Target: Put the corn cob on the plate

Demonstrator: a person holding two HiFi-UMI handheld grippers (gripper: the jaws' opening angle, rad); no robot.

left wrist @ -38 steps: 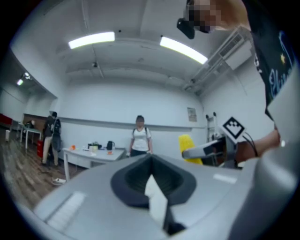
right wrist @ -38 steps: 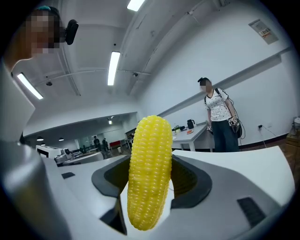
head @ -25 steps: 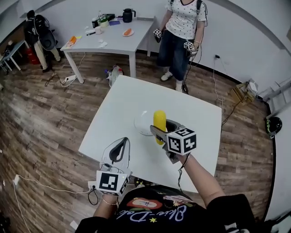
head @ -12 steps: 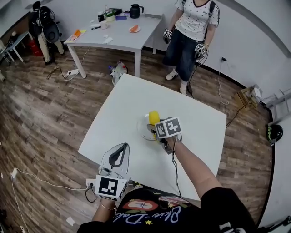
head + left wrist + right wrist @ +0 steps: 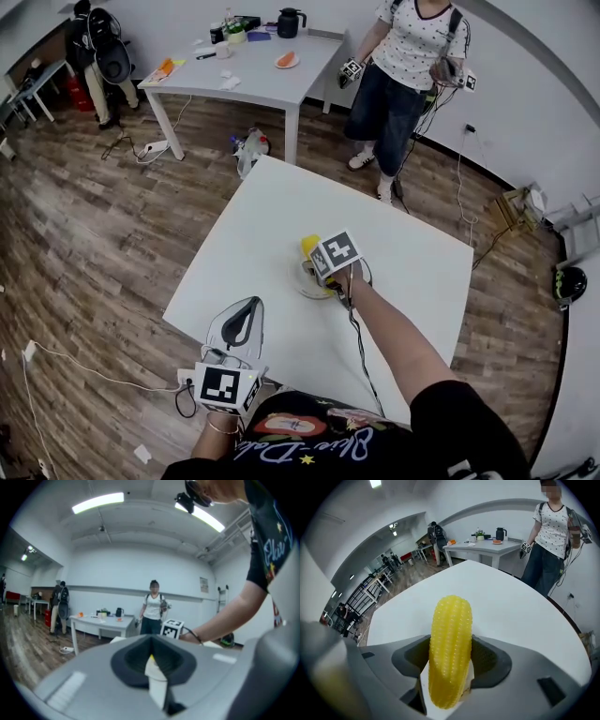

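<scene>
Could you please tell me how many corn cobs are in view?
1. The corn cob is clamped in the right tongs, at the plate on the white table; no other shows.

It seems a lab room: bare white table (image 5: 262, 225), loose cables (image 5: 112, 378) on wooden floor (image 5: 94, 234), another person (image 5: 412, 56) holding marker cubes (image 5: 352, 68).

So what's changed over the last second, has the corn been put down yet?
The right gripper has carried the corn cob forward until it sits over the plate, seemingly lower too. It hasn't let go: its jaws are still clamped on the cob. The left gripper stayed shut and empty at the near edge of the table, and the plate hasn't moved.
</scene>
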